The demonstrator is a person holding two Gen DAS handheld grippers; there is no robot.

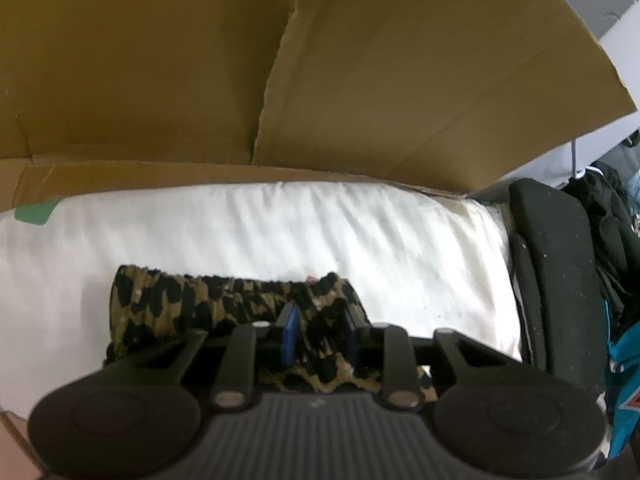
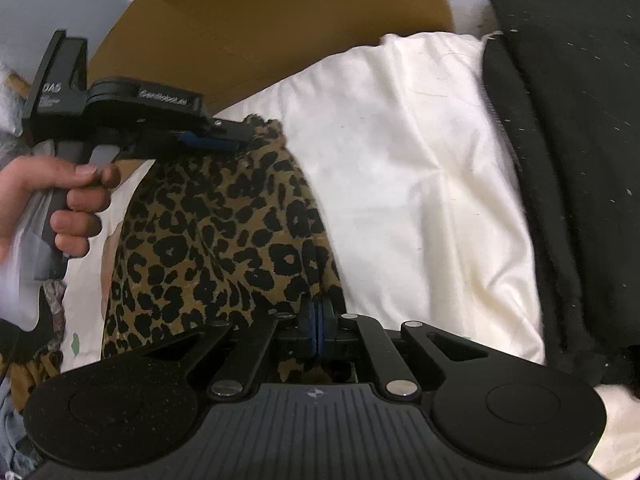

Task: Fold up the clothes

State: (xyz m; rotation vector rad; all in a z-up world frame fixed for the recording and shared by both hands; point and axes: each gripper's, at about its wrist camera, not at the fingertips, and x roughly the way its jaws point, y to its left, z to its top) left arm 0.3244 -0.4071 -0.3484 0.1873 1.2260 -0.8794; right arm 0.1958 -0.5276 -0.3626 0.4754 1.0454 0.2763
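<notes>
A hand at the far left of the right wrist view grips the handle of the left gripper, whose tips reach the far, gathered end of the leopard-print garment. In the left wrist view the left gripper stands partly open, its blue pads on either side of a bunch of the spotted cloth just below the elastic band; whether they press on it cannot be told (the picture is soft there). The leopard-print garment lies on a white quilt, which spreads past it on every side. To the right of the garment's near end, the right gripper is fully closed, its pads meeting at the garment's edge with the cloth pinched between them. Behind the garment rises a brown cardboard sheet. Farther right of the garment, beyond the quilt's edge, lies a black pad.
</notes>
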